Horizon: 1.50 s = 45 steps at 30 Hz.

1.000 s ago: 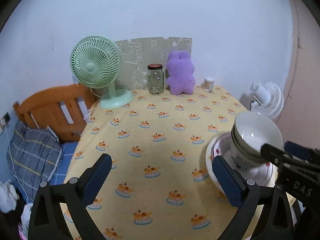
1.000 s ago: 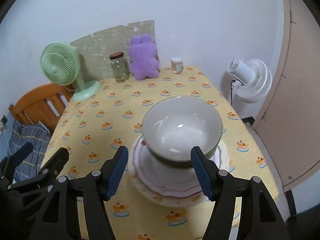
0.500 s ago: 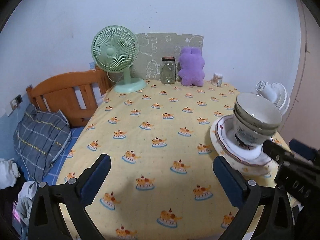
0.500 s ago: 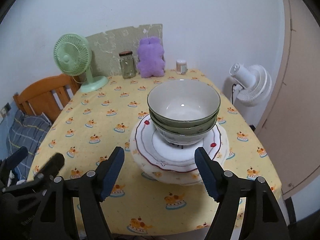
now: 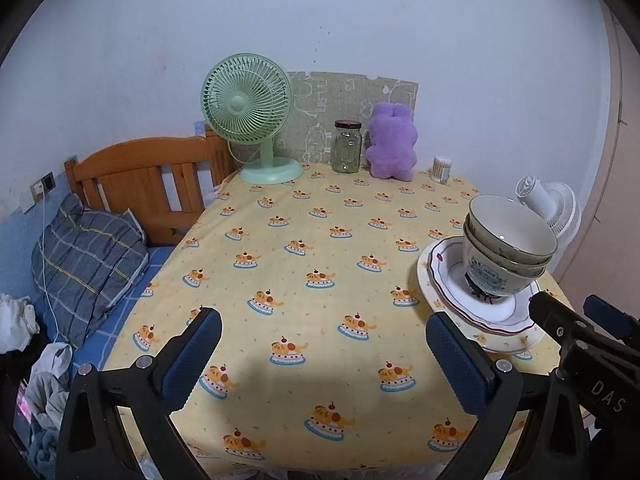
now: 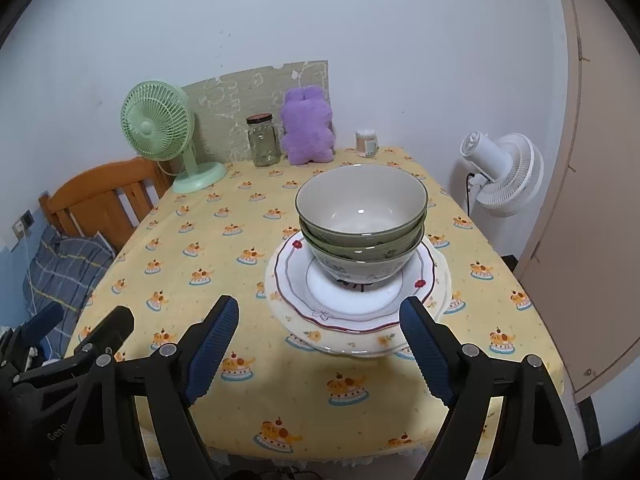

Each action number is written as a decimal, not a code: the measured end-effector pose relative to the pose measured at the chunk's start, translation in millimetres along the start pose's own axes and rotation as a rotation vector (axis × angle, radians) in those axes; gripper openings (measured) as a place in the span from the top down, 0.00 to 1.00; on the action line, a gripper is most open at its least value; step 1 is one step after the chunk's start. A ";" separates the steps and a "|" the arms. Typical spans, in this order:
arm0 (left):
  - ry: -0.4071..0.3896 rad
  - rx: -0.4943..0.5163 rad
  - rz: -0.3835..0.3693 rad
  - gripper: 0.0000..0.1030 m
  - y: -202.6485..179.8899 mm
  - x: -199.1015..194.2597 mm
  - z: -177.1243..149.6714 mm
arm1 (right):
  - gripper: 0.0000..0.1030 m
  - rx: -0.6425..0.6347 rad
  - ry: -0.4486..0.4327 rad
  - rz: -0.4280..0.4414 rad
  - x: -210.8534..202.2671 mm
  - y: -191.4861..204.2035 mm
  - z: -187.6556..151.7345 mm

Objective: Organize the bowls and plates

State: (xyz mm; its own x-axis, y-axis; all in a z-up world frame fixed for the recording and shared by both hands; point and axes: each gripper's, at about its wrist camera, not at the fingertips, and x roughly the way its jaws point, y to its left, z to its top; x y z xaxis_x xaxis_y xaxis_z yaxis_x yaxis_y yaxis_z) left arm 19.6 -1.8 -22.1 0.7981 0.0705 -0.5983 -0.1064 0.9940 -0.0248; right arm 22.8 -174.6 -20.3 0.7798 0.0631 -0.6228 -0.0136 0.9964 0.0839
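Pulled back from stacked bowls [image 6: 362, 216], right hand-held gripper [image 6: 318, 344] empty, jaws opening; left hand-held gripper [image 5: 320, 364] spread, empty. Bowls nested on plates [image 6: 352, 304], near green fan [image 6: 156, 128]. Stacking seemingly finished; next likely withdrawal.

Pale wall [image 5: 360, 20] ahead of the jaws, wooden bed frame [image 5: 148, 176] left, beige door [image 6: 592, 200] right, yellow-clothed table [image 6: 240, 240] below.

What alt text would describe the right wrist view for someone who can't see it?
Nested bowls sit on stacked plates on a yellow tablecloth, beyond the right hand-held gripper, whose jaws are opening and hold nothing. A green fan, jar and purple plush toy line the far edge.
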 end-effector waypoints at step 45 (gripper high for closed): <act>-0.005 0.010 -0.016 0.00 -12.9 -2.1 0.9 | 0.18 0.003 0.009 -0.025 -6.9 -8.1 -1.0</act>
State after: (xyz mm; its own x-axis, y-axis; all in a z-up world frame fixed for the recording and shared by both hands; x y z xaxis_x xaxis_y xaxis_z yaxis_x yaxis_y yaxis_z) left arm 19.8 -14.7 -19.8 0.8027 0.0550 -0.5939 -0.0875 0.9958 -0.0262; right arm 16.9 -183.0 -17.5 0.7741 0.0388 -0.6319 0.0074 0.9975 0.0702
